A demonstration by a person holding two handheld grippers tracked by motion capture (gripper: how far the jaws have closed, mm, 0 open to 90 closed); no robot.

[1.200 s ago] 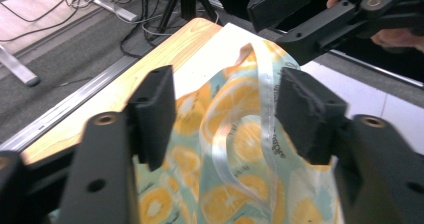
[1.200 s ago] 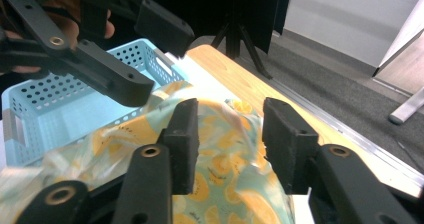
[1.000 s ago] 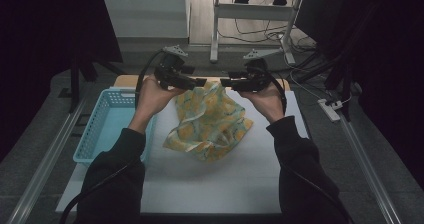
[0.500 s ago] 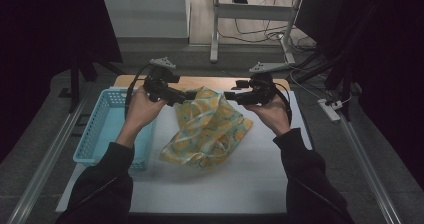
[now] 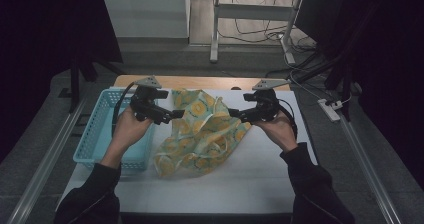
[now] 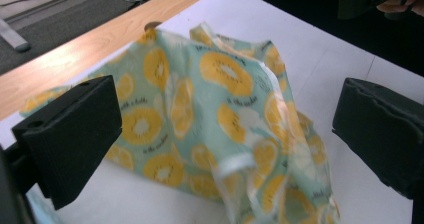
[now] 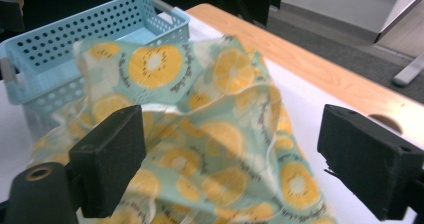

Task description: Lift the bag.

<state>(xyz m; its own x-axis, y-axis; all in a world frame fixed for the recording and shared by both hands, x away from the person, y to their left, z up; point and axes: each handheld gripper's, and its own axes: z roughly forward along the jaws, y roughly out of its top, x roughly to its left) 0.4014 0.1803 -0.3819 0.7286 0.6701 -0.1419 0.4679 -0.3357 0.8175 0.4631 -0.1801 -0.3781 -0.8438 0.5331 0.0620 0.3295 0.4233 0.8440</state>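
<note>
A: Where do you stand right now?

B: Your left gripper and right gripper flank the cloth, one at each far corner. Both sets of jaws have just been opening and now stand wide apart, with nothing pressed between them. The cloth lies crumpled on the white bench, just right of the blue basket.

A: So how do you do this step well?

B: I'd judge you are letting go to re-grip. Pick a clean hem at each side, not a bunched fold, and close only once a single layer sits between the pads. Keep both hands level so the fabric spreads evenly.

A: And its lie?

B: In the high view its long axis runs diagonally, from the far right down to the near left, with the near end pointing toward the basket's near corner.
</note>
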